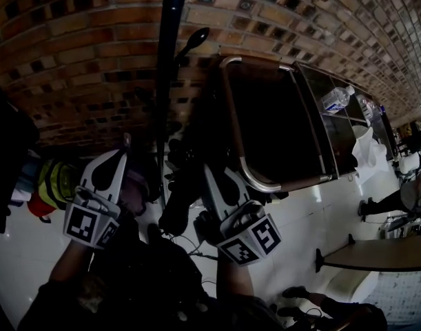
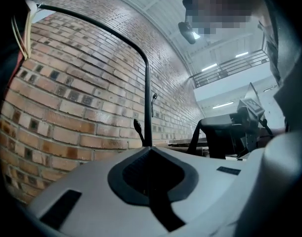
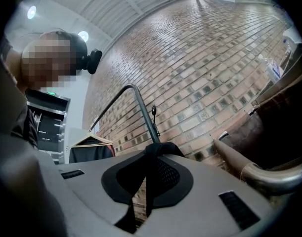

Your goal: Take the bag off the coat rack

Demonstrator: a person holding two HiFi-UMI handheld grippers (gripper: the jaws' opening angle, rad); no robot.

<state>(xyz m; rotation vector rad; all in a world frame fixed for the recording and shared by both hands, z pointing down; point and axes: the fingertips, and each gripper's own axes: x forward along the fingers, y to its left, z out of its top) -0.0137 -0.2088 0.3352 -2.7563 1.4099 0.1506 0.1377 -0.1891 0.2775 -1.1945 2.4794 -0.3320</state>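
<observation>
Here the right gripper (image 3: 158, 148) has its jaws pressed together on the bag strap (image 3: 146, 184), a black band that runs down the slit between the pads and bunches at the tips at 12 o'clock. Beyond that bunch, the coat rack (image 3: 142, 106) rises against the brick wall (image 3: 205, 73).

From the head view, the right gripper (image 1: 210, 172) sits at 4 o'clock of the coat rack (image 1: 170, 61). A dark shape (image 1: 177, 209) hangs just beside it at 8 o'clock, too murky to say whether it is the bag.

The left gripper (image 2: 150, 150) is closed too, with nothing visible between its jaws. The pole stands past its tips at 12 o'clock.
</observation>
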